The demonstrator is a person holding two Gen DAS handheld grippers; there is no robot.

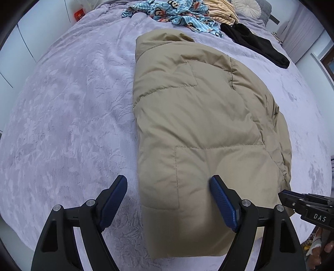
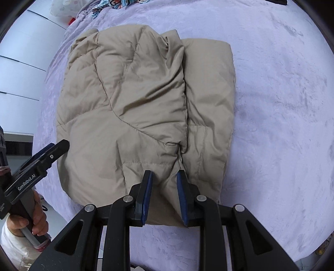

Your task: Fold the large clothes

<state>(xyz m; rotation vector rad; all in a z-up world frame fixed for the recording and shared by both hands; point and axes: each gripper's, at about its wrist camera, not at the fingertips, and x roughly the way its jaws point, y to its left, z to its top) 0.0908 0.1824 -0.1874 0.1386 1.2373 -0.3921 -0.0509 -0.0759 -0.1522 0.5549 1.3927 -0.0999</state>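
A tan puffer jacket (image 1: 194,116) lies folded lengthwise on the lavender bedspread (image 1: 68,108); it also shows in the right wrist view (image 2: 135,108). My left gripper (image 1: 169,183) is open wide over the jacket's near hem corner, one finger over the bedspread and one over the fabric. My right gripper (image 2: 163,177) is partly closed around a fold of the jacket's hem, with fabric between its blue pads (image 2: 182,193). The right gripper shows at the right edge of the left wrist view (image 1: 309,208), and the left one at the left of the right wrist view (image 2: 41,162).
A blue patterned garment (image 1: 173,12), a yellow striped one (image 1: 221,11) and a black one (image 1: 256,43) lie at the bed's far end. A white cabinet wall (image 1: 18,41) stands to the left.
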